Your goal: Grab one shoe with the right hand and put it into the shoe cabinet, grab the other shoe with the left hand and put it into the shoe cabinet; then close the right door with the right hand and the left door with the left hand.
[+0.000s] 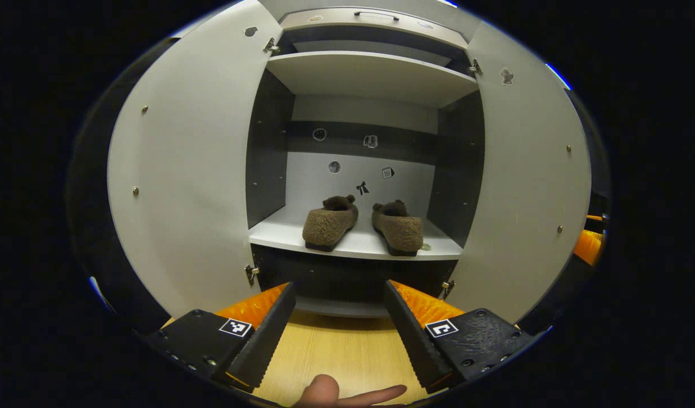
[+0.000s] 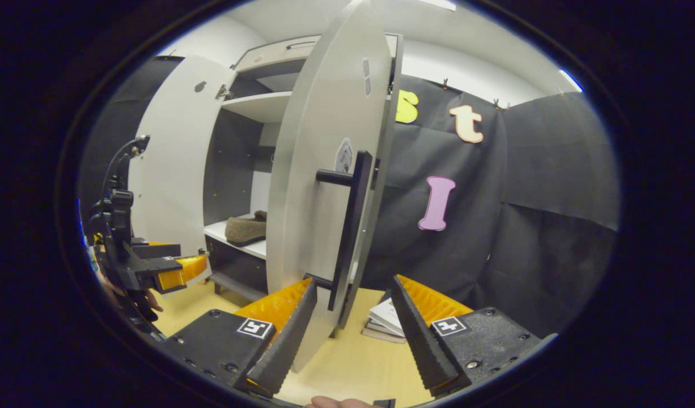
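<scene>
The left gripper view faces squarely into the open grey shoe cabinet [image 1: 376, 73] from near. The right gripper view sits close by the right door's edge [image 2: 325, 170], looking obliquely. Both share the brown fuzzy shoes [image 1: 330, 224] [image 2: 246, 229] on the white shelf [image 1: 353, 243].

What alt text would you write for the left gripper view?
Two brown fuzzy slippers sit side by side on the lower shelf of an open grey shoe cabinet, both doors swung wide. The left claw hangs open and empty in front, above a wooden floor.
</scene>
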Available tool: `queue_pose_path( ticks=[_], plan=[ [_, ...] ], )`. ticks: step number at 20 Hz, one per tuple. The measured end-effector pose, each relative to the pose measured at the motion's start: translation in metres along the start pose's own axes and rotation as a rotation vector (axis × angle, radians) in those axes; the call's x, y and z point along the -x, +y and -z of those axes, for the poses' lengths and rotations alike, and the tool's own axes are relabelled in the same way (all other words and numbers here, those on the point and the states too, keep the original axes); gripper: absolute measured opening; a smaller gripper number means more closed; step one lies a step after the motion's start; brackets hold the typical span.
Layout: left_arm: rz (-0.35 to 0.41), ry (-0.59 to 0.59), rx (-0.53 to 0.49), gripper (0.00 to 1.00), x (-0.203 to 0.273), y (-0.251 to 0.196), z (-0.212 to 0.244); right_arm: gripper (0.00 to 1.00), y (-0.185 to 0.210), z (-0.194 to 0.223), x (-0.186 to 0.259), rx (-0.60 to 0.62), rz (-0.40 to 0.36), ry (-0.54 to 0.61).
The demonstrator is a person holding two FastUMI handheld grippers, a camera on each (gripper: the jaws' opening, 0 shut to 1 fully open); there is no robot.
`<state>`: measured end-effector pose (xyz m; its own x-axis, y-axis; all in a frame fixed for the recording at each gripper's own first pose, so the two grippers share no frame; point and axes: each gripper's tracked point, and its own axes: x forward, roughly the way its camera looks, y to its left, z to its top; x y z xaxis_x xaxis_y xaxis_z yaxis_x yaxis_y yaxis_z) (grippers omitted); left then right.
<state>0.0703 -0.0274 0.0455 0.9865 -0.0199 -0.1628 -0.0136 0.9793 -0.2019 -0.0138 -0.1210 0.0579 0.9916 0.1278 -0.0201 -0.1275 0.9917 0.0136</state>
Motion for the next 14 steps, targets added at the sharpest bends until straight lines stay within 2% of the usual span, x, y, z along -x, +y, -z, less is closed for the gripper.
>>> queue_pose_path(
  ticks=[6,13,14],
  plan=[
    [-0.106,0.023,0.036,0.95,0.006,0.04,0.01,0.88,0.029,-0.005,-0.012,-0.011,-0.088,0.012],
    [-0.193,0.03,0.044,0.95,0.017,0.082,0.017,0.88,0.069,-0.018,-0.039,0.008,-0.157,-0.003],
    [-0.205,0.022,0.047,0.96,0.019,0.088,0.016,0.9,0.077,-0.019,-0.046,0.009,-0.172,-0.003]
  ],
)
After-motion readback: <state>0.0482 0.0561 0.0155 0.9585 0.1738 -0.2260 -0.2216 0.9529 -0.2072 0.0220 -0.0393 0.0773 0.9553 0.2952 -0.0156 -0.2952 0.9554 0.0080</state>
